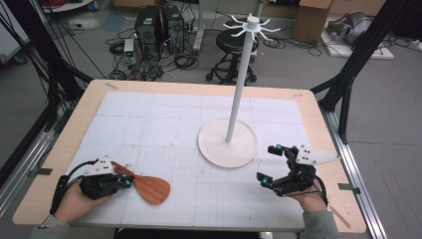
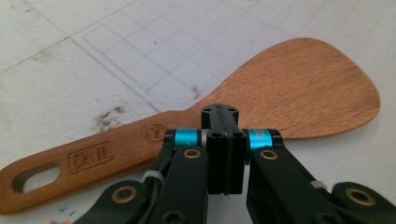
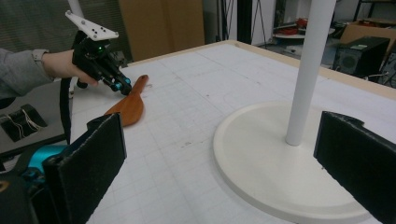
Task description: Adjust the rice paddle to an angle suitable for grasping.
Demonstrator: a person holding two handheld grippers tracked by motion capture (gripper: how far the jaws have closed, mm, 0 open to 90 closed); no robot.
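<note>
Lying flat on the counter [image 1: 164, 99] near its front left, the wooden spatula [image 2: 299, 88] has the left gripper [image 2: 225, 140] at its neck, jaws pressed together. Spreading them first would allow a firm handle pinch. The right gripper [image 1: 271, 164] waits, jaws spread, by the white hook stand [image 1: 228, 142].

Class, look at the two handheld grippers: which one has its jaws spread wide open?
The right gripper, near the white stand's base, has its jaws spread wide apart with nothing between them. The left gripper has its jaws pressed together over the wooden spatula.
</note>
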